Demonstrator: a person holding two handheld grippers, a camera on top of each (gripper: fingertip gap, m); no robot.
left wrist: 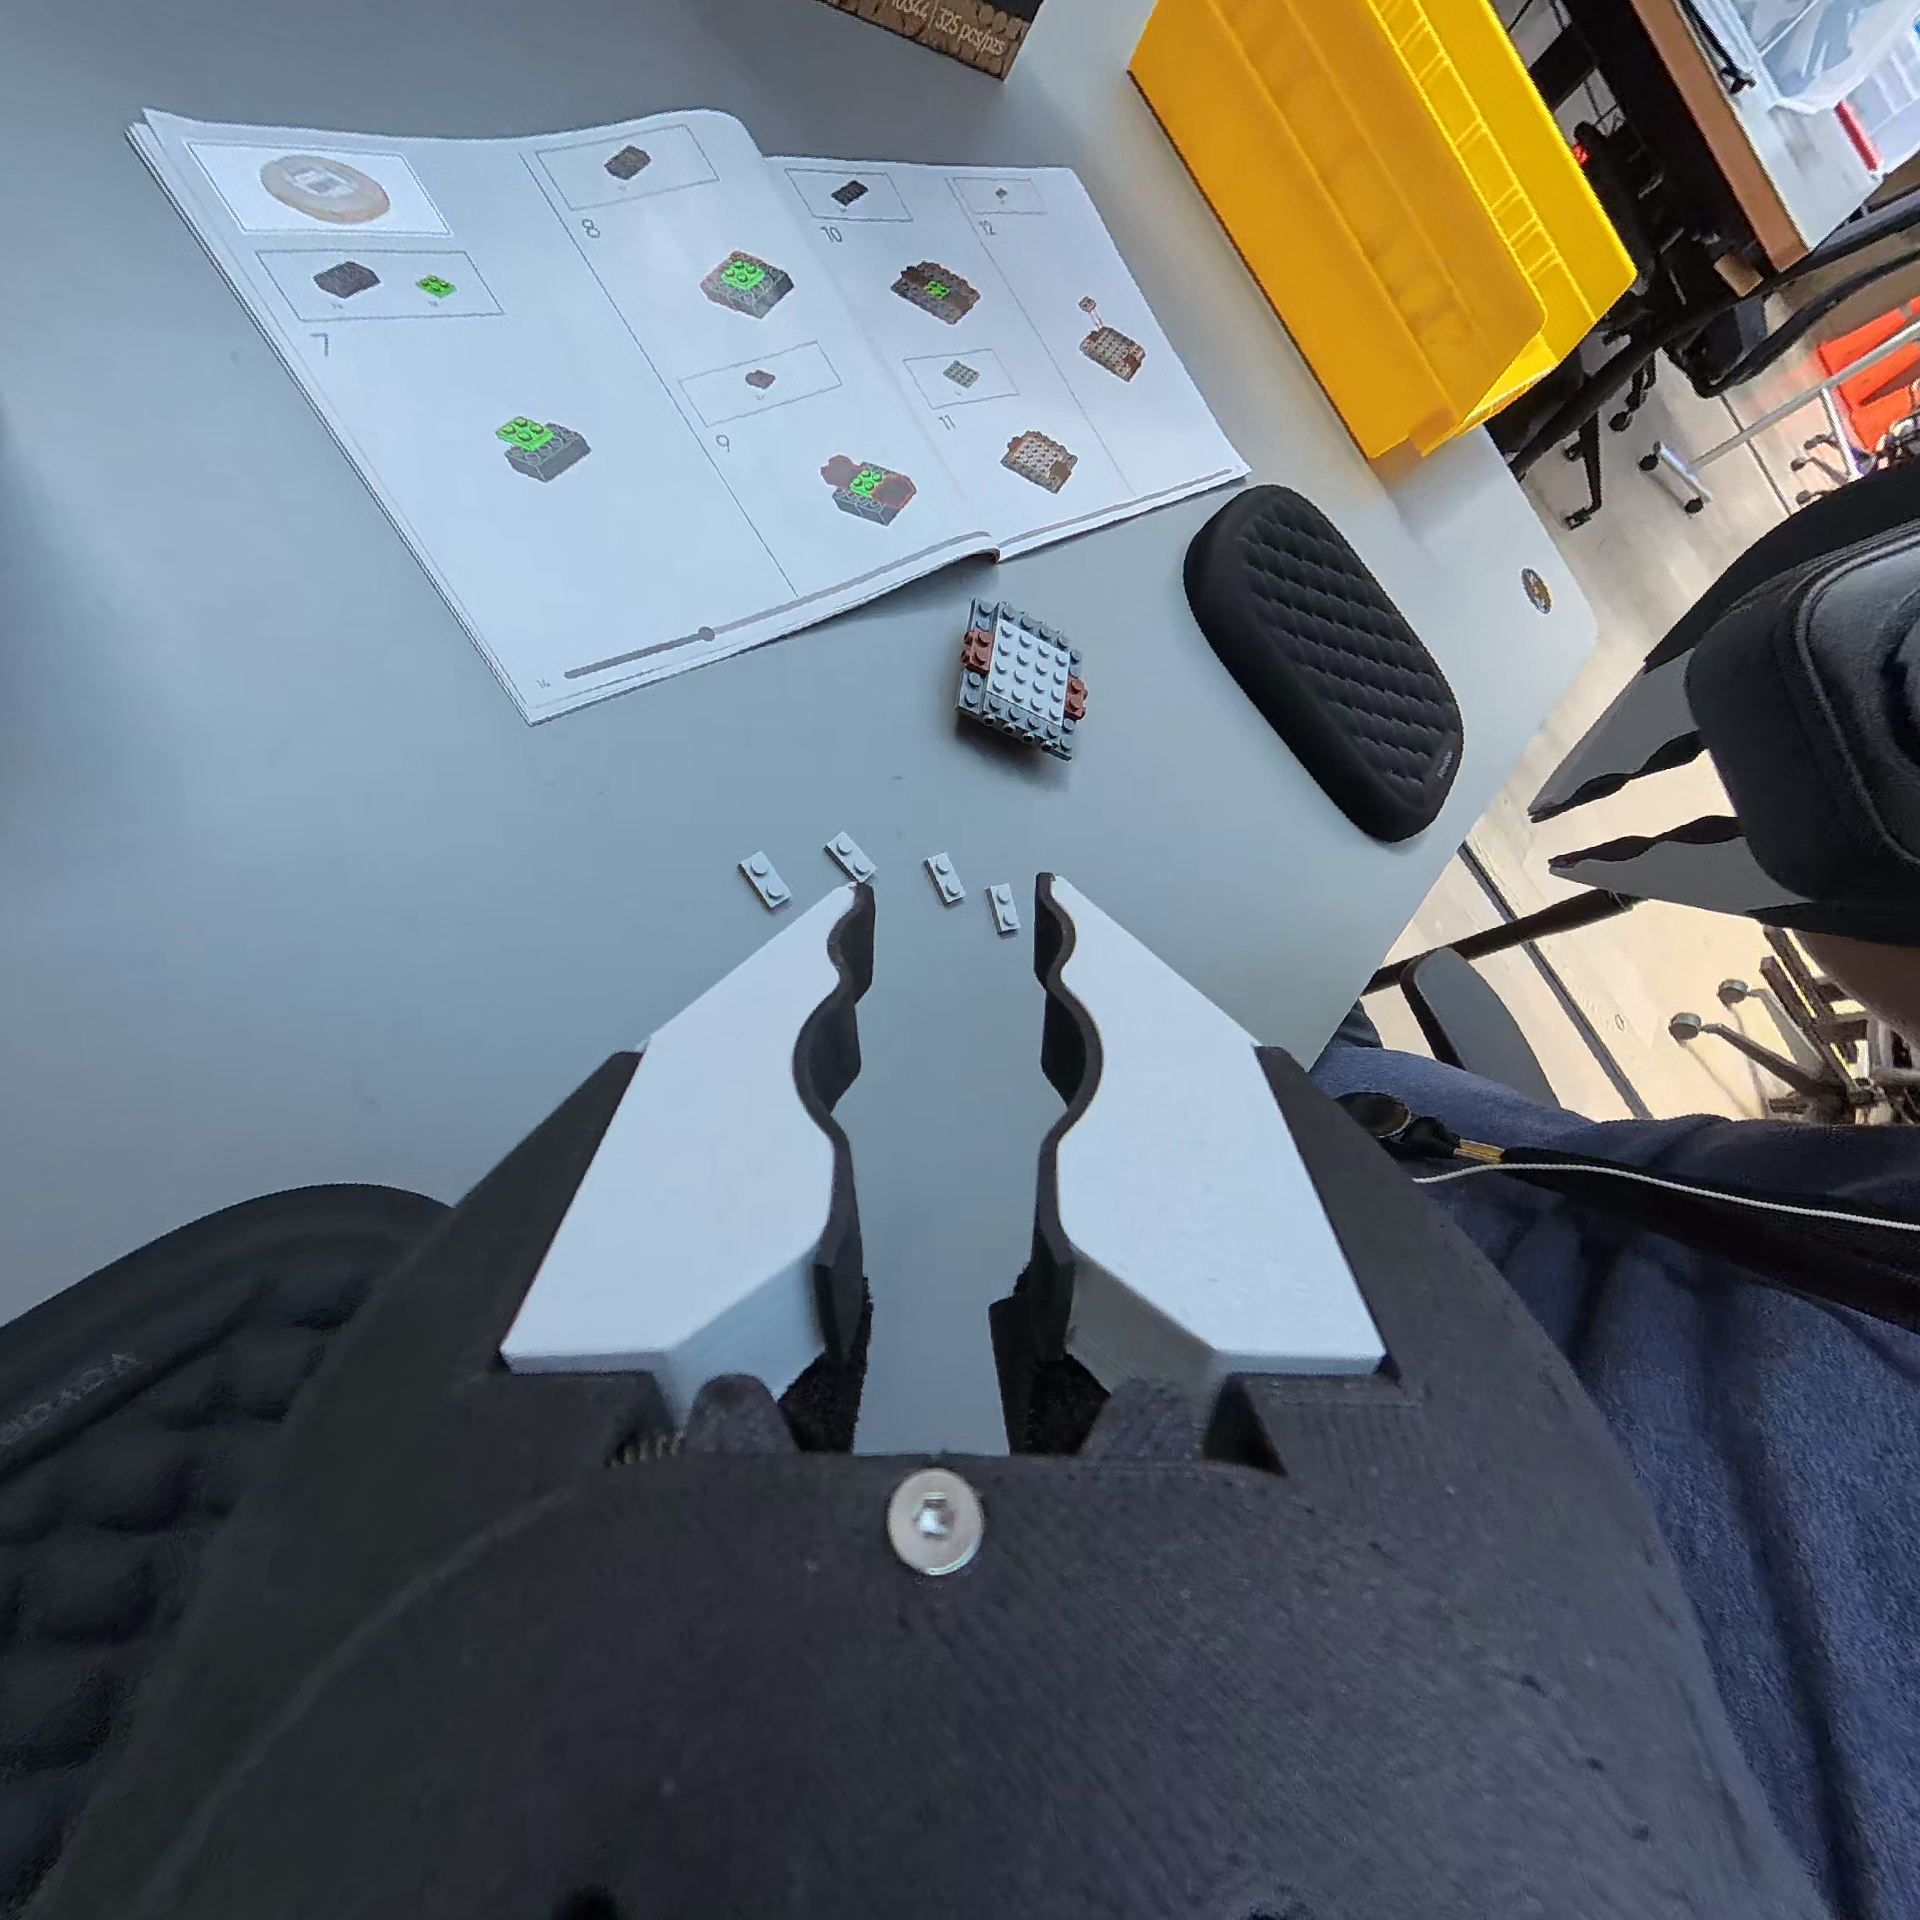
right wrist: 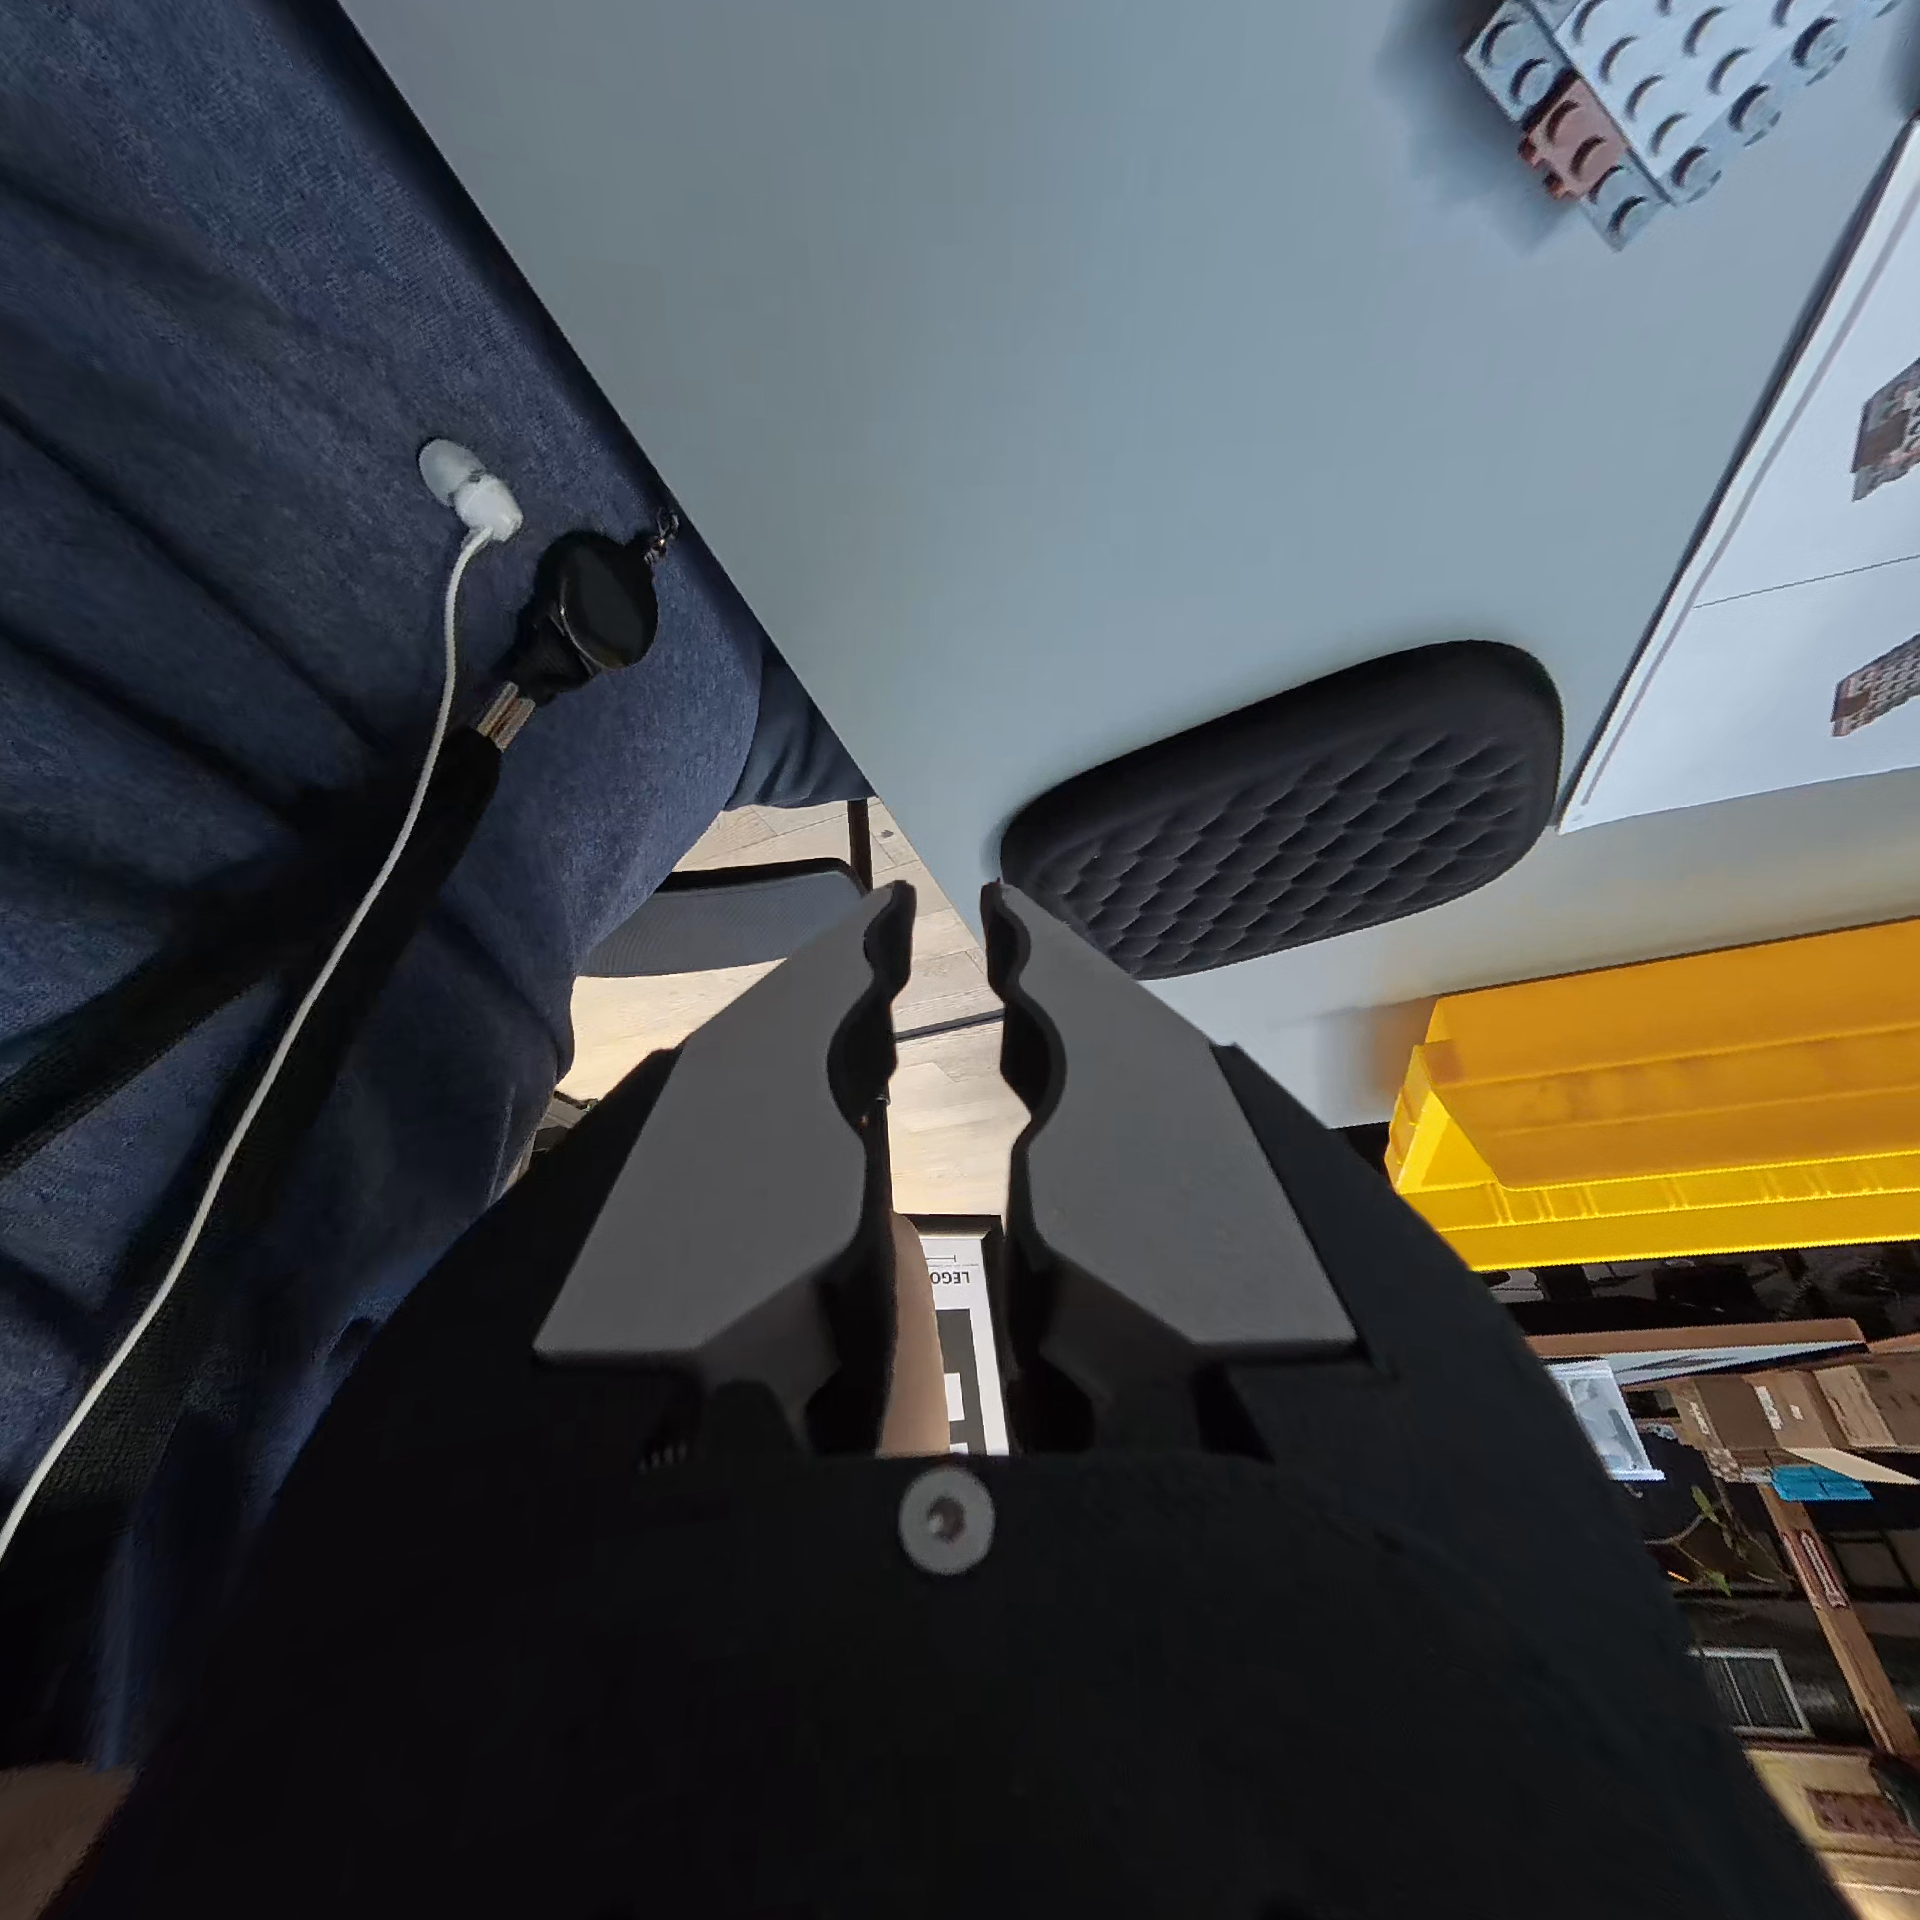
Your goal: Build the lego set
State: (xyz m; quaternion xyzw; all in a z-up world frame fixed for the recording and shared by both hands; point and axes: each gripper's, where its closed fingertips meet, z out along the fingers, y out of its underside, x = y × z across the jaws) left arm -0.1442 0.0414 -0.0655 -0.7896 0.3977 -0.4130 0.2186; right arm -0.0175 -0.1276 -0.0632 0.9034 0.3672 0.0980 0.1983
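Studded grey lego block (left wrist: 1021, 675) with brown side pieces on a smooth grey table (left wrist: 312, 831).
Left gripper (left wrist: 954, 891), pale wavy fingers, spread empty near four small flat plates (left wrist: 766, 879); right gripper (right wrist: 948, 902), matte black, narrowly parted, holding nothing.

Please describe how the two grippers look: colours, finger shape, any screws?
The left gripper has light grey fingers with black wavy inner pads, on a black body with a silver screw. The right gripper is all black, dark grey fingers of the same wavy shape, with a grey screw.
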